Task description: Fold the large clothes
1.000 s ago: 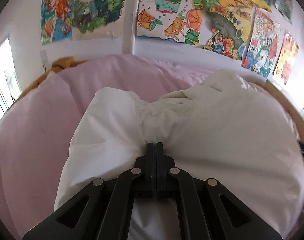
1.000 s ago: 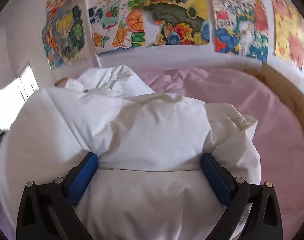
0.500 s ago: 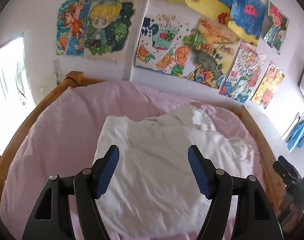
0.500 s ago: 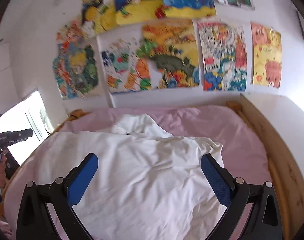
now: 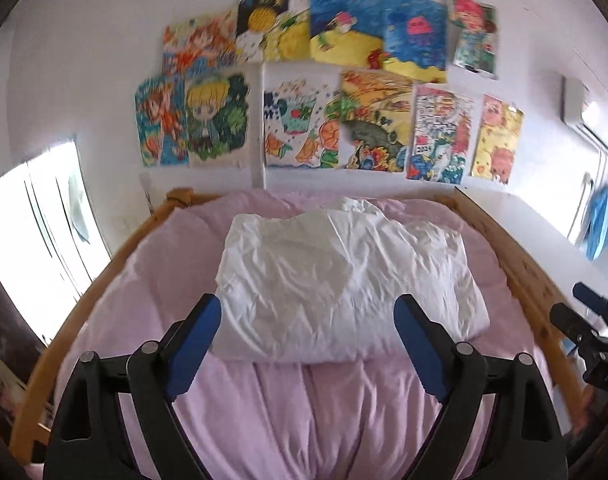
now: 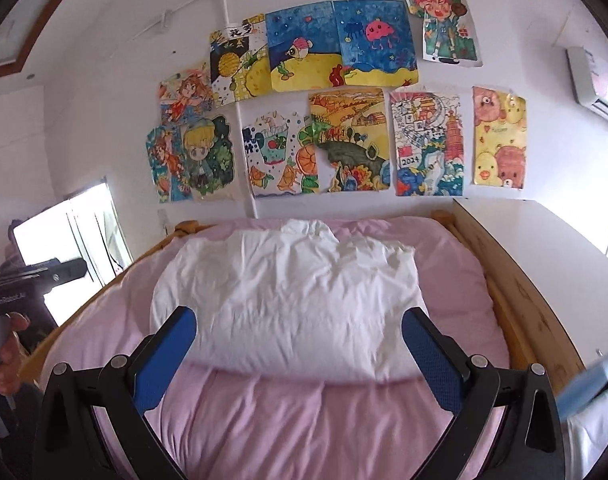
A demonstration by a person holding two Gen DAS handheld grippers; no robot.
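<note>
A white garment (image 5: 344, 280) lies folded into a wrinkled rectangle on the far half of a pink bed (image 5: 304, 412); it also shows in the right wrist view (image 6: 287, 300). My left gripper (image 5: 306, 344) is open and empty, held above the near bed, short of the garment's near edge. My right gripper (image 6: 299, 360) is open and empty, also back from the garment. The right gripper shows at the right edge of the left wrist view (image 5: 584, 328). The left gripper's handle shows at the left edge of the right wrist view (image 6: 27, 284).
A wooden bed frame (image 5: 520, 276) rims the bed on both sides. Colourful drawings (image 6: 344, 120) cover the white wall behind the bed. A bright window (image 5: 35, 240) is at the left. A white surface (image 6: 544, 256) runs along the bed's right side.
One second ago my left gripper was shut on the white cloth; it opened and let go. Both grippers have pulled back and up, away from the folded garment.
</note>
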